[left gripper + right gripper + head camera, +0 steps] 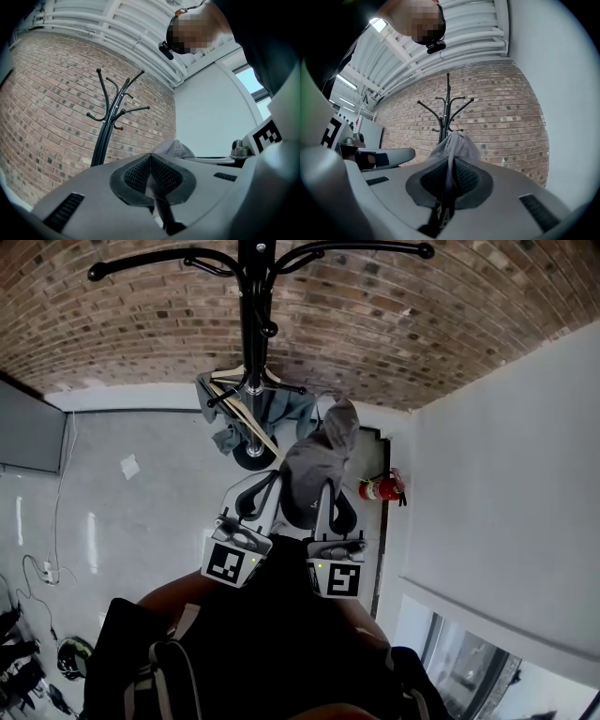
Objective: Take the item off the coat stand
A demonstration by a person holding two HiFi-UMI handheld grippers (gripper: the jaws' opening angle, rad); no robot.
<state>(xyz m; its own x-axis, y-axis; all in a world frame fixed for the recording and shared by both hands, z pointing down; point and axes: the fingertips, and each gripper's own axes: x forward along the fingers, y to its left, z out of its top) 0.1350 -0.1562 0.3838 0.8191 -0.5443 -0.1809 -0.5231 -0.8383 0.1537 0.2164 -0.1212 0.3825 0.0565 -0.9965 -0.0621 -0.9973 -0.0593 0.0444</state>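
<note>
Left gripper (150, 158), right gripper (451, 161) fingers clamp grey garment (314, 460) | coat stand (253, 324) apart; wall (487, 474) right

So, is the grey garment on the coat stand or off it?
Off. The right gripper is shut on the grey garment, which sits apart from the coat stand.

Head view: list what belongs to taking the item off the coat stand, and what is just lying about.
Job: coat stand; grey garment, clamped in the right gripper; left gripper, shut beside it.
Lying about: fire extinguisher by the wall; paper scrap on the floor; cables on the floor.
</note>
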